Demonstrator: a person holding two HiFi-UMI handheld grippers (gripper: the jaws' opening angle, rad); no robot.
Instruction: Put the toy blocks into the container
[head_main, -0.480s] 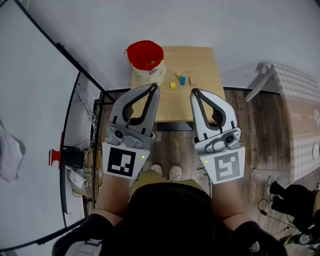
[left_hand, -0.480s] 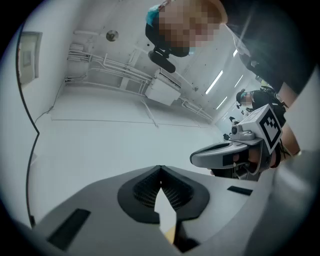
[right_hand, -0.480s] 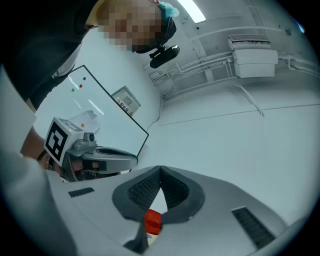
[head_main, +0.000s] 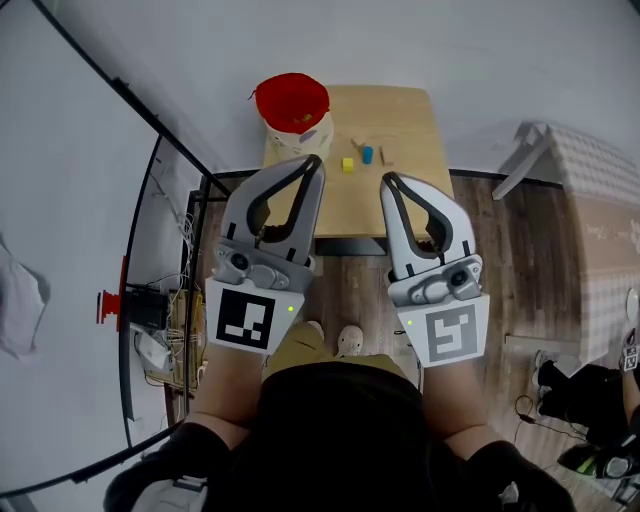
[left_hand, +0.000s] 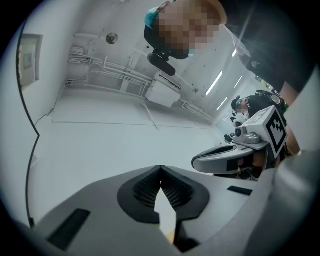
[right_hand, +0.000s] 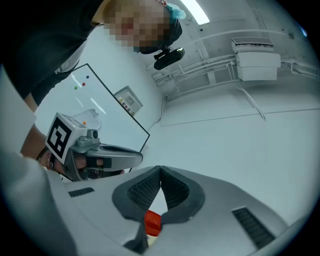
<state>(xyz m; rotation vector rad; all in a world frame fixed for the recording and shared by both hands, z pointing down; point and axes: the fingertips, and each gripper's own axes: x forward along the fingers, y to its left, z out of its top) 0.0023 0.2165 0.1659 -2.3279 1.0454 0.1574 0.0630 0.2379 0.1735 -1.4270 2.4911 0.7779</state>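
Wooden table sits top-centre in head view. Yellow block and blue block lie close together on it, with the red container at its left corner, apart from them. Only head view shows these. Left gripper and right gripper are side by side, tips over the table's near part. Gripper views face white wall and ceiling; each shows its 2 jaws pressed together, nothing clamped. Red patch below the right pads, cannot tell what.
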